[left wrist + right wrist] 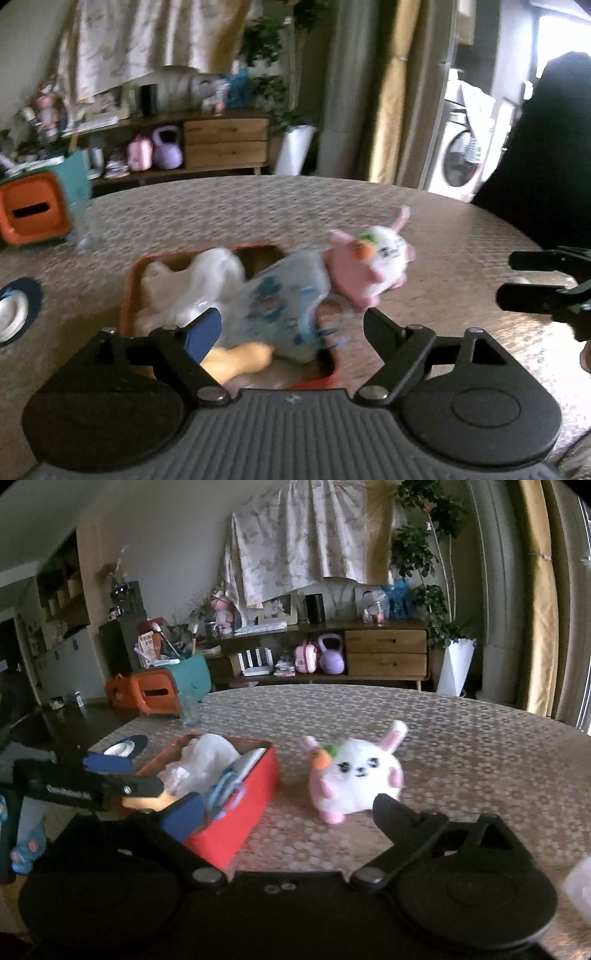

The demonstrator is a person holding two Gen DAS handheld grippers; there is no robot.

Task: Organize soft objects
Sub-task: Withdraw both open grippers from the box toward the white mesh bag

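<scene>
The tabletop, round-edged under a pale patterned cloth, fills both views, and near its middle sits the red box. The box is crammed: a white bag, something blue and white, and a yellow soft piece at the near end. In the blurred left wrist view a blue-printed soft item seems to spill over the box rim, hard to tell.

Just right of the box, on the bare cloth, sits the white bunny plush with pink ears and a carrot on its head, upright.

The right gripper is spread wide, released, nothing clamped. The bunny is just beyond and between its fingers, untouched, with the box corner at the left finger. The left gripper is open too, over the box, with the blue-printed item between its fingers and no pad pressing on it.

At the far left edge of the tabletop stand an orange container and a clear glass. Beyond, a wooden sideboard holds clutter against the wall, under a hung cloth, with plants at right.
</scene>
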